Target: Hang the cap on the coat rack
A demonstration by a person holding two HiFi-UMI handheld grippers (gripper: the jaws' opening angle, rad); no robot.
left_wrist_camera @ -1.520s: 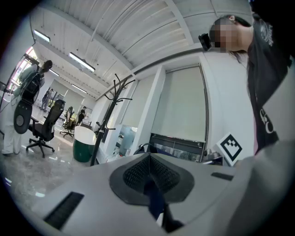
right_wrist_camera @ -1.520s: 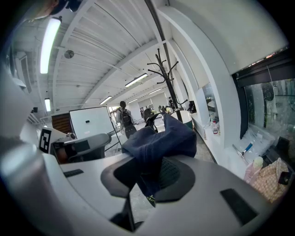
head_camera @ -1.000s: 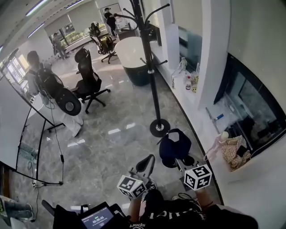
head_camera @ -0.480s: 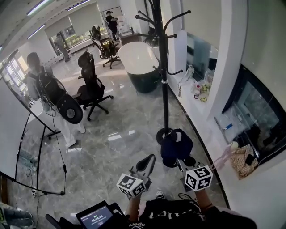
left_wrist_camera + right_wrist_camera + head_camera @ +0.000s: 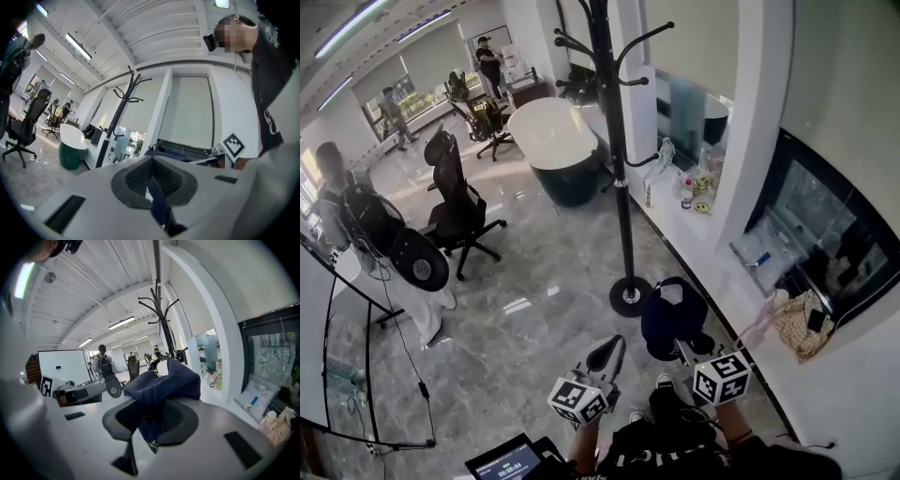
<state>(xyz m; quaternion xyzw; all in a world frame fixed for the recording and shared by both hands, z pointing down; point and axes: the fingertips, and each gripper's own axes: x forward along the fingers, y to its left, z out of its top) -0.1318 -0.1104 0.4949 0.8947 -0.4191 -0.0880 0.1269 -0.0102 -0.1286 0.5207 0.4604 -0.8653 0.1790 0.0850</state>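
Head view, looking steeply down on a glossy grey floor (image 5: 534, 281). The black coat rack (image 5: 617, 159) stands upright at centre, its round foot on the floor and its hooks spreading near the top edge; none of them carries anything.

The navy cap (image 5: 673, 314) is off the rack. It is held by the right gripper (image 5: 682, 349) and appears just right of the rack's foot. In the right gripper view the jaws of the right gripper (image 5: 157, 416) are narrowly parted and clamped on the fabric. The cap (image 5: 161, 383) bunches above the pads and a fold hangs down between them.

The left gripper (image 5: 607, 352) is to the left of the cap and apart from it. In the left gripper view the jaws of the left gripper (image 5: 151, 173) are closed pad to pad. A thin blue strip (image 5: 157, 206) shows in the seam; what it belongs to cannot be told.

A black office chair (image 5: 455, 202) stands well to the left of the rack
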